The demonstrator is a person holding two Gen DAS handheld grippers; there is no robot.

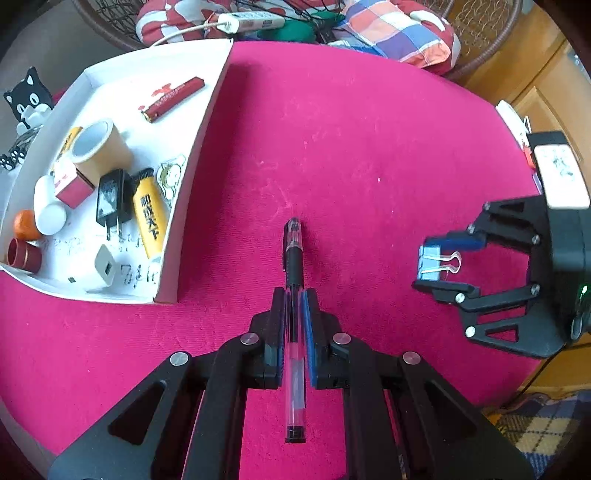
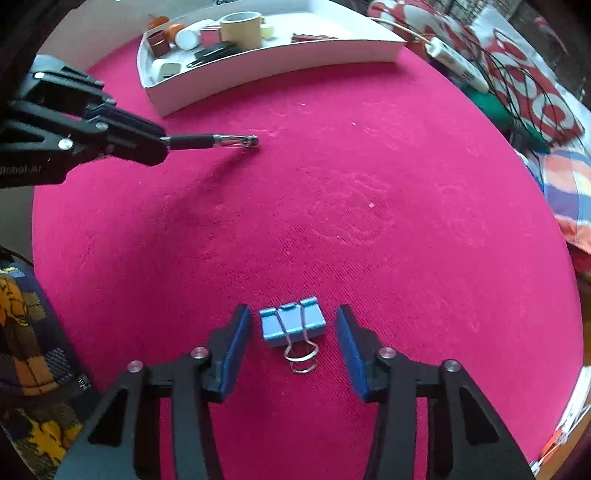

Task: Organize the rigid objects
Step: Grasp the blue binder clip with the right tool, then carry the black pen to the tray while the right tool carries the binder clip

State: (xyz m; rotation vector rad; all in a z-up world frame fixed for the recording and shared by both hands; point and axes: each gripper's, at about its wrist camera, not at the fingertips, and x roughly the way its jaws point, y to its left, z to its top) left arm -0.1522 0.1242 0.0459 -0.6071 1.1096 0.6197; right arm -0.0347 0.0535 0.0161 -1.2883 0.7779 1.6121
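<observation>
One blue binder clip (image 2: 292,322) (wire handles).

Home living space: round counter (image 1: 369,129) under pink cloth, wicker chair (image 1: 480,33) with patchwork cushion (image 1: 399,29), power strip (image 1: 255,20), wooden cabinet (image 1: 546,92), white tray (image 1: 192,155) of household odds.

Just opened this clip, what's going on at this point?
A person with two handheld grippers is tidying small items off a pink cloth-covered table into a white cardboard tray. The left gripper is shut on a clear-barrelled black pen. The right gripper straddles a light-blue binder clip on the cloth, pads not yet touching it.
</observation>
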